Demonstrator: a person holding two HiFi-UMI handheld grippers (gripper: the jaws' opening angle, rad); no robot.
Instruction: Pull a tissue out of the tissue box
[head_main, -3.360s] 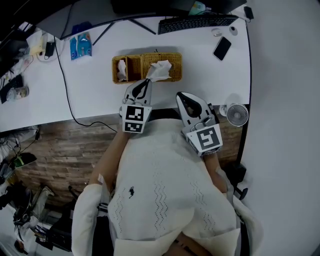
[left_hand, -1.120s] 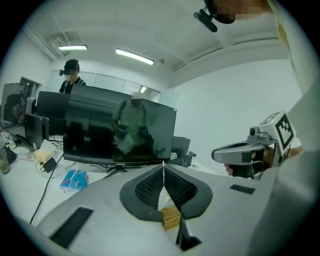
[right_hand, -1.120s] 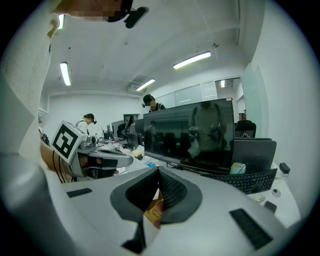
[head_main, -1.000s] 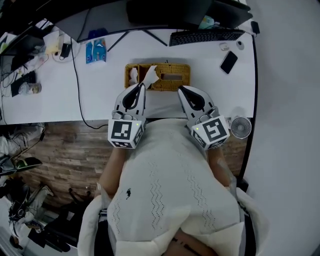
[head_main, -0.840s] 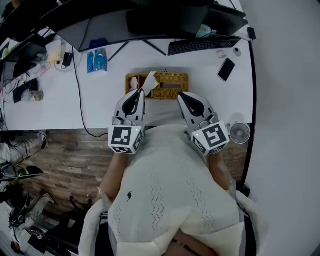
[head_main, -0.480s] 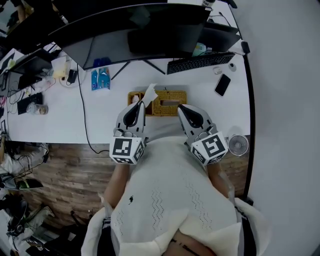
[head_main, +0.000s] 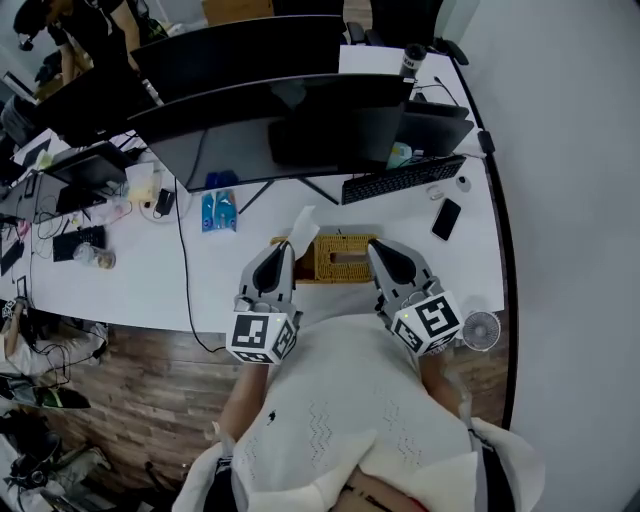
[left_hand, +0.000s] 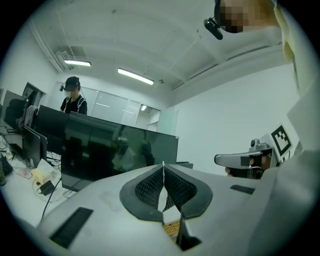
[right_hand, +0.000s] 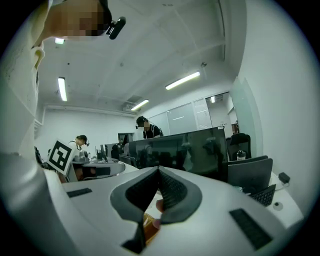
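Your left gripper (head_main: 286, 246) pinches the tissue (head_main: 300, 224) by the wicker tissue box (head_main: 345, 258). Your right gripper (head_main: 373, 246), clenched empty, flanks it. Monitors (head_main: 300, 130) stand behind.

Long white desk (head_main: 130, 290), right end by plain white wall (head_main: 570, 200). Brown wood floor (head_main: 120, 400) in front of desk. Big dark screens (head_main: 300, 120) in row on desk. Long bright lamps (left_hand: 136, 76) on white ceiling (left_hand: 150, 35). Glass walls (left_hand: 112, 107) far back.

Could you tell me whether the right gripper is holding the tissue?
No, the tissue rises from the shut jaws of the left gripper, apart from the right gripper.
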